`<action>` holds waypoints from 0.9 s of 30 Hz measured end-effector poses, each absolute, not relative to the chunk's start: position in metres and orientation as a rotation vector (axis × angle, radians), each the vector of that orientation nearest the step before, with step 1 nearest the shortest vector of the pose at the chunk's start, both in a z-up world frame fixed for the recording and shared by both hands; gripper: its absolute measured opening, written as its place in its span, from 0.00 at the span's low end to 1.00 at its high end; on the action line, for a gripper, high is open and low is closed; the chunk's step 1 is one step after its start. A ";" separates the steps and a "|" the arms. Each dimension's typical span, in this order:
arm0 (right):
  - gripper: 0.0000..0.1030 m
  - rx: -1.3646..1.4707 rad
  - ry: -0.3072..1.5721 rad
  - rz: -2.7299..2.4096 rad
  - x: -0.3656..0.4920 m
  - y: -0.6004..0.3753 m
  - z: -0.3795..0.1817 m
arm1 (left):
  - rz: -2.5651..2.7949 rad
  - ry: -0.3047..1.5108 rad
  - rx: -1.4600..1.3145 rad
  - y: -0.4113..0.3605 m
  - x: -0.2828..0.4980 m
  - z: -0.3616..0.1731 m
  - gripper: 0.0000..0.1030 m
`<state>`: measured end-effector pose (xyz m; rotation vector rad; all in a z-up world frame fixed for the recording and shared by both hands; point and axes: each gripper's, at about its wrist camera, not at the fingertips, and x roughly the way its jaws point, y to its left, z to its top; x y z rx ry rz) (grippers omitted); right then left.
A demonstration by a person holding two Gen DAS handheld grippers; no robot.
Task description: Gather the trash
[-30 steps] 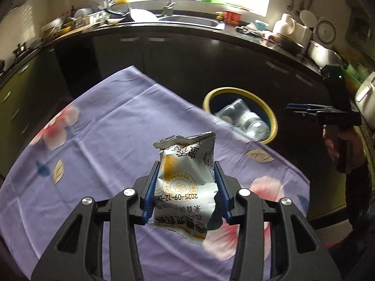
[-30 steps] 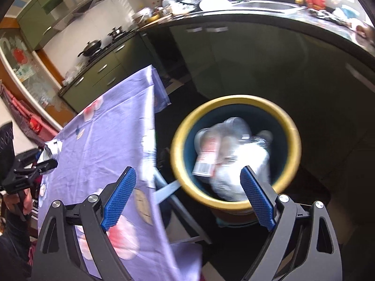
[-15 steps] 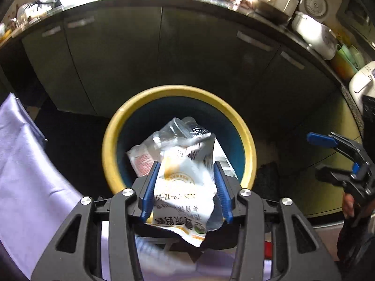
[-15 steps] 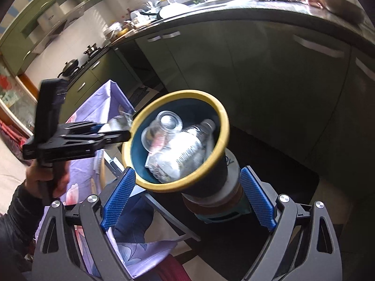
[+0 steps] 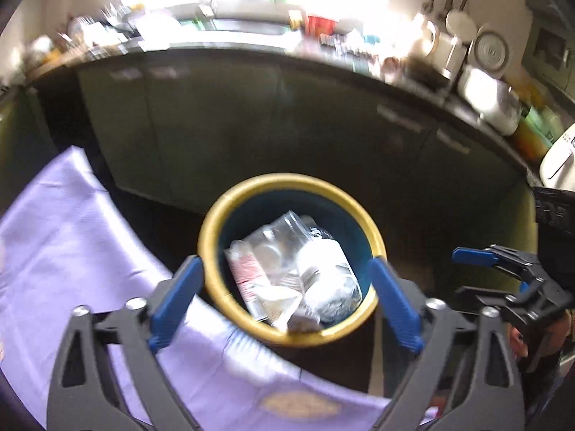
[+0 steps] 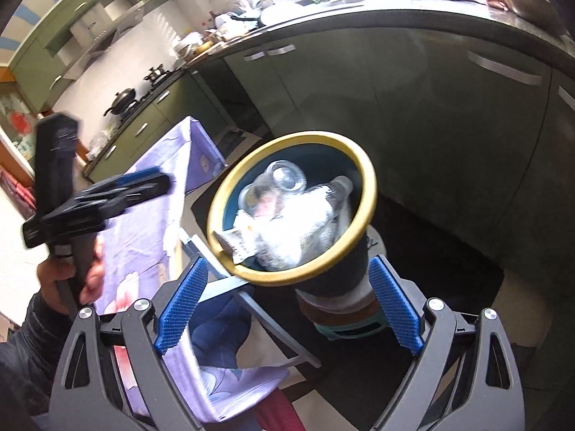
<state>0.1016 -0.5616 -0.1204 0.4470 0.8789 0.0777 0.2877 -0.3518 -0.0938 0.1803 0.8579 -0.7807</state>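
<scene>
The left gripper [image 5: 285, 298], which half a second ago pinched a snack wrapper over the bin [image 5: 222, 215], now hangs wide open and empty — the wrapper [image 6: 237, 242] lies in the bin, one end draped on the yellow rim. The right gripper [image 6: 287, 309] is spread open too, holding nothing. That piece is collected — the purple tabletop [image 5: 72, 251] shows no other trash in view.

A purple floral tablecloth [image 5: 72, 251] covers the desk, its edge hanging over a folding leg. Behind runs a dark countertop [image 6: 431, 10] over green cabinets [image 6: 413, 82] with metal handles. A black wok [image 6: 122, 98] sits on the stove at the left. A white rice cooker [image 5: 492, 102] stands on the countertop, dishes blurred near the bright window.
</scene>
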 end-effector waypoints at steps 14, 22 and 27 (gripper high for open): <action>0.91 0.130 0.782 0.258 0.065 -0.421 -0.079 | -0.178 0.720 0.094 -0.108 0.125 -0.034 0.93; 0.92 -0.024 0.705 0.296 0.026 -0.360 -0.061 | 0.060 0.657 -0.016 -0.017 0.046 -0.018 0.93; 0.94 -0.068 0.652 0.261 -0.001 -0.344 -0.054 | 0.061 0.617 -0.050 -0.010 0.018 -0.009 0.93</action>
